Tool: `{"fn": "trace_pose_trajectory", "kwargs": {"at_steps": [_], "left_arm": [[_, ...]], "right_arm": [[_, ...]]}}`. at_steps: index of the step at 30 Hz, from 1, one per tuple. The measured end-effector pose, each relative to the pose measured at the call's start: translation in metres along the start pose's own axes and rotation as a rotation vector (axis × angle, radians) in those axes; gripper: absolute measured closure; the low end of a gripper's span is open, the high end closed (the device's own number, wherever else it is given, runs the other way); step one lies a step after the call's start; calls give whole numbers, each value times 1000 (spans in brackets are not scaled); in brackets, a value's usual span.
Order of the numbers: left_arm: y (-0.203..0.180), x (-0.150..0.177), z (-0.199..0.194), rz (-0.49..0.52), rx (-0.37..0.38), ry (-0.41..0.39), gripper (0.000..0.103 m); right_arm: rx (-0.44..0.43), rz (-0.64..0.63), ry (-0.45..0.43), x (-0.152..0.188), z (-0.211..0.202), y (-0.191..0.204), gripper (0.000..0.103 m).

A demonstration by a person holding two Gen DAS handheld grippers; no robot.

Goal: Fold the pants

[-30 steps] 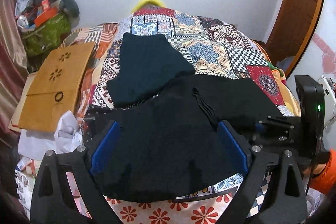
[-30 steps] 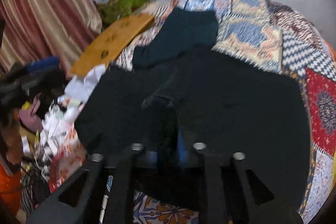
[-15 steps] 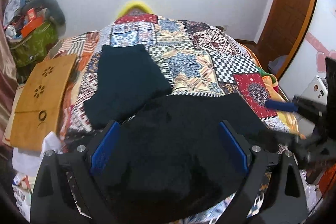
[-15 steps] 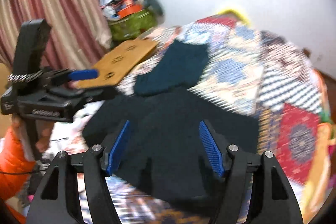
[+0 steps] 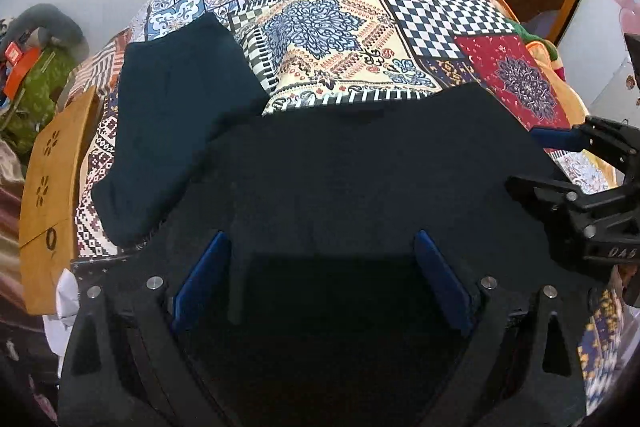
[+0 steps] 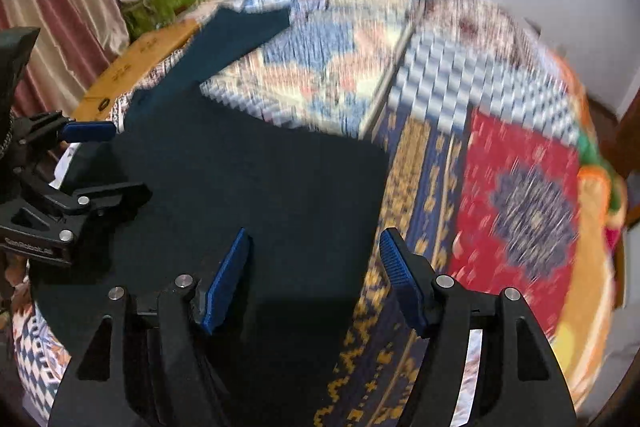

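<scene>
**Both grippers spread above the black pants, right edge nearest the right arm**

I see the black pants (image 5: 360, 179) lying flat on the patchwork bedspread (image 5: 340, 27), directly ahead of and below both tools. The left gripper (image 5: 320, 275) is over the middle of the cloth, its blue pads (image 5: 200, 283) wide apart and holding nothing. The right gripper (image 6: 316, 279) is likewise spread and empty; it straddles the pants' right edge, one pad over black fabric, the other over bare quilt. The garment appears to run broadly across my view, from the left gripper's side to a squared corner at the right. I judge the right arm the nearer to that free edge, so a fold drawn from right toward left would start there. A separate dark teal garment (image 5: 176, 115) lies beyond the pants to the left, beside a wooden board (image 5: 52, 195); I cannot tell whether it touches them. The right wrist view is blurred.
</scene>
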State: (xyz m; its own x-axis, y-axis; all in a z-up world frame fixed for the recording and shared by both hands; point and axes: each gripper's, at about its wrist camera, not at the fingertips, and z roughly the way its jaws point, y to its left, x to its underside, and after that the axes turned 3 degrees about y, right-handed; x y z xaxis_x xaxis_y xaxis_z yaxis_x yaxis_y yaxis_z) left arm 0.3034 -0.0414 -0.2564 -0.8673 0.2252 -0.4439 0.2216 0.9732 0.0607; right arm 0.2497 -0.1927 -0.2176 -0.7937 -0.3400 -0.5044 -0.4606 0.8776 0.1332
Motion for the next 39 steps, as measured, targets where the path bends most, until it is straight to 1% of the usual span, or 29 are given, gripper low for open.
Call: {"fn": "trace_pose_trajectory", "kwargs": {"at_steps": [1, 2, 4, 6, 10, 16, 19, 21, 23, 25, 27, 28, 31, 32, 35, 37, 39], "left_arm": [[1, 3, -1, -2, 2, -9, 8], [2, 6, -3, 2, 1, -12, 7], [3, 11, -5, -3, 0, -23, 7], [3, 17, -7, -5, -8, -28, 4], [3, 32, -20, -11, -31, -57, 4], [9, 53, -37, -73, -18, -67, 4], [12, 61, -47, -96, -32, -69, 4], [18, 67, -55, -121, -29, -70, 4], [28, 73, -66, -163, -29, -79, 4], [40, 80, -77, -205, -45, -98, 4], [56, 90, -90, -256, -60, -121, 4], [65, 95, -96, -280, -56, -128, 4], [96, 115, -105, -362, 30, -124, 4], [107, 123, -106, -397, 46, -117, 4], [138, 149, -102, -494, 59, -84, 4], [153, 166, -100, -546, 75, -68, 4], [168, 186, -96, -595, 115, -53, 4]], "right_arm": [[-15, 28, -15, 4, -4, -4, 33], [-15, 40, -10, 7, -5, -7, 29], [-18, 42, -7, 10, -9, -9, 28], [-9, 44, -9, 16, -14, -9, 28], [23, 26, -17, 28, -20, -5, 28], [62, 19, -10, 37, -33, 3, 28], [65, 17, -31, 35, -46, 10, 28], [61, 13, -64, 32, -57, 18, 28], [47, 6, -103, 26, -70, 27, 28], [35, -4, -135, 20, -79, 38, 28], [24, -15, -160, 14, -85, 49, 28], [17, -19, -173, 11, -87, 55, 26], [-22, -40, -206, 3, -89, 74, 24], [-31, -47, -210, 1, -87, 79, 24], [-50, -62, -213, -7, -74, 98, 25], [-62, -69, -202, -9, -64, 105, 25], [-71, -84, -161, -10, -49, 114, 25]]}}
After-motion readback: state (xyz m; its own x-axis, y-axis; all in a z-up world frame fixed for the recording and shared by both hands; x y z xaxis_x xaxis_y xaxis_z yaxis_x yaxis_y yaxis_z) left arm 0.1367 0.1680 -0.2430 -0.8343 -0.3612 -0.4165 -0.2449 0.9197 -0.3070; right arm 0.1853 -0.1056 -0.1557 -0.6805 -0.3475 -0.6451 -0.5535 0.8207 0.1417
